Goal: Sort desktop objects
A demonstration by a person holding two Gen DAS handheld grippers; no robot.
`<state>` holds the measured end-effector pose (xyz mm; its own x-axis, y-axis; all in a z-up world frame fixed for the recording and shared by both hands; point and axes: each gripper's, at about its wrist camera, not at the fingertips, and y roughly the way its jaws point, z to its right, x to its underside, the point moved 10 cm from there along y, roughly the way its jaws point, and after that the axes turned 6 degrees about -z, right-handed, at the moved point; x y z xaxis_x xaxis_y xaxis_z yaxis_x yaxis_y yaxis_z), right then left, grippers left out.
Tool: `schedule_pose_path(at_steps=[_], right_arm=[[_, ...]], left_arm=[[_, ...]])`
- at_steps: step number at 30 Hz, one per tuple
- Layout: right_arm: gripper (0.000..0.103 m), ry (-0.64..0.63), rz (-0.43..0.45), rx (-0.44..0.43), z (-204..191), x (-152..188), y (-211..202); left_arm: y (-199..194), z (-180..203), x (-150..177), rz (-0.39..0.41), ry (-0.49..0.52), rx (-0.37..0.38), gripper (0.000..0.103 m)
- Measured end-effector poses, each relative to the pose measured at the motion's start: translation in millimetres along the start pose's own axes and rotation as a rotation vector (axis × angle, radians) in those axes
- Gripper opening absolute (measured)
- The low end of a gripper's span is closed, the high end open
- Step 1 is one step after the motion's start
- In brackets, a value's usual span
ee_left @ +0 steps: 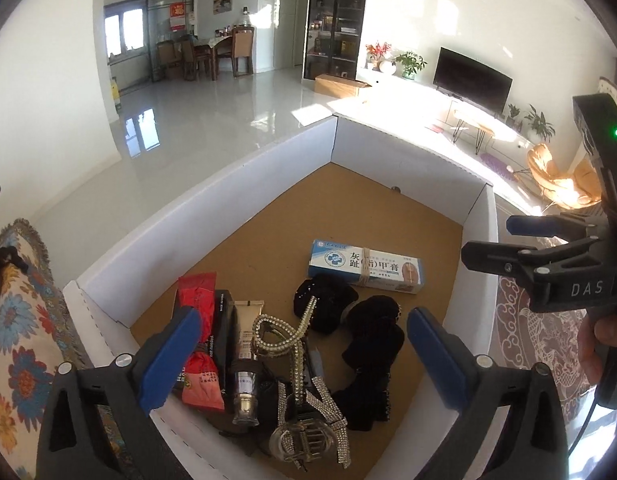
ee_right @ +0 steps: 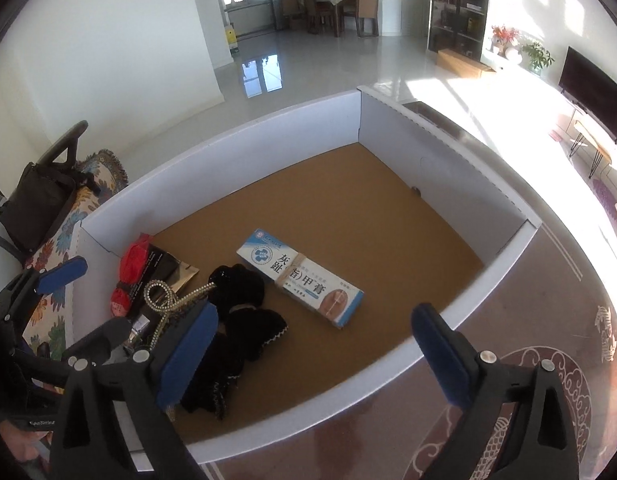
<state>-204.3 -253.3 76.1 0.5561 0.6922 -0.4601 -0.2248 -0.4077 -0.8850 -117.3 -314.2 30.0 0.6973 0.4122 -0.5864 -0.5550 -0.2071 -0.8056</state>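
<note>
A white cardboard box [ee_left: 244,188] [ee_right: 292,136] with a brown floor holds the objects. A blue-and-white ointment carton [ee_left: 366,266] [ee_right: 302,276] lies near the middle. Black fabric hair ties [ee_left: 368,344] [ee_right: 236,320], a rhinestone strap [ee_left: 296,344] [ee_right: 168,300], a red packet [ee_left: 198,336] [ee_right: 128,276], a gold tube [ee_left: 246,360] and a black carton [ee_left: 222,332] are piled at the near left corner. My left gripper [ee_left: 300,356] is open and empty above this pile. My right gripper [ee_right: 312,354] is open and empty over the box's near edge.
The box stands on a patterned maroon cloth [ee_right: 548,360]. A floral cushion [ee_left: 20,328] lies to the left and a black bag [ee_right: 32,208] sits behind it. My right gripper also shows in the left wrist view [ee_left: 492,240] beside the box's right wall.
</note>
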Motion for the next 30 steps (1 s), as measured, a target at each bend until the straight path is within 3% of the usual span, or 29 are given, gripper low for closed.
schedule_pose_path(at_steps=[3, 11, 19, 23, 30], right_arm=[[0.1, -0.029, -0.023, 0.008, -1.8, 6.3, -6.7], [0.1, -0.056, -0.023, 0.009, -7.2, 5.8, -12.0], [0.101, -0.019, -0.059, -0.051, -9.3, 4.6, -6.4], [0.101, -0.027, -0.104, -0.036, -10.8, 9.2, -0.2], [0.101, -0.029, -0.109, -0.022, -11.1, 10.2, 1.3]], left_arm=[[-7.7, -2.0, -1.4, -0.007, -0.028, -0.065, 0.103], [-47.0, -12.9, -6.3, 0.078, -0.066, -0.197, 0.103], [-50.9, -7.2, -5.0, 0.071, -0.09, -0.165, 0.103], [-47.2, -5.7, -2.2, 0.048, -0.106, -0.152, 0.103], [-43.7, -12.4, 1.2, 0.018, -0.14, -0.16, 0.103]])
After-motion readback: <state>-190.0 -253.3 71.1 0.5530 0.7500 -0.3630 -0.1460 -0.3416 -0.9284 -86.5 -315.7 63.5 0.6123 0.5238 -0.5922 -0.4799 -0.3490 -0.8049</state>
